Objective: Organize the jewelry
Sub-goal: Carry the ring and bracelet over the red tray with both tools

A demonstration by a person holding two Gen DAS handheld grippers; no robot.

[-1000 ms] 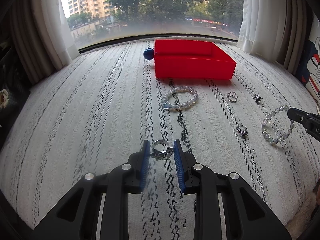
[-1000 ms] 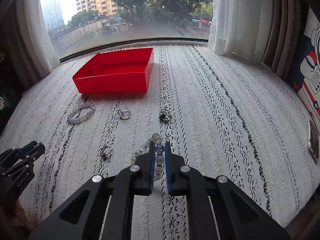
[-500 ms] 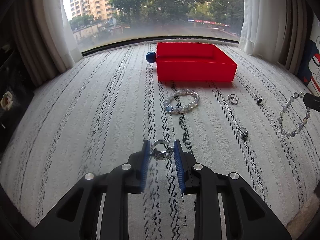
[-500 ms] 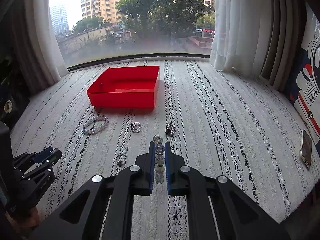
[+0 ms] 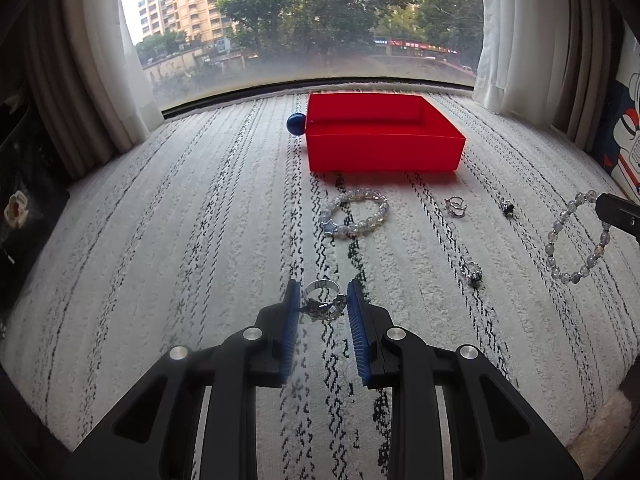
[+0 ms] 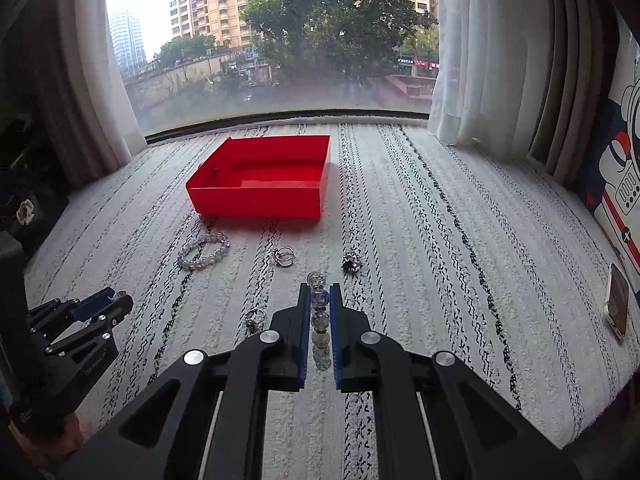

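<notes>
Red plastic formed the open tray [image 5: 382, 152] at the far side of the striped white cloth [image 5: 160, 240], close to the window. The left wrist view alone showed a blue ball [image 5: 296, 124] touching the tray's left wall. Its left gripper [image 5: 320, 304] was clenched on a silver ring [image 5: 322, 300], held between the blue pads. On the cloth lay one star-charm bracelet [image 5: 354, 213], one double-band ring [image 5: 455, 205], one dark-stone ring [image 5: 507, 207] and one crystal ring [image 5: 472, 273]; at the right edge a clear bead bracelet [image 5: 578, 236] hung from the other gripper.

The right wrist view alone showed a phone [image 6: 617, 301] by the cloth's right edge. The right gripper [image 6: 319, 308] grasped the clear bead bracelet [image 6: 320, 320] edge-on. The same four loose pieces lay between it and the tray [image 6: 260, 200], and broad bare cloth stretched to the right.
</notes>
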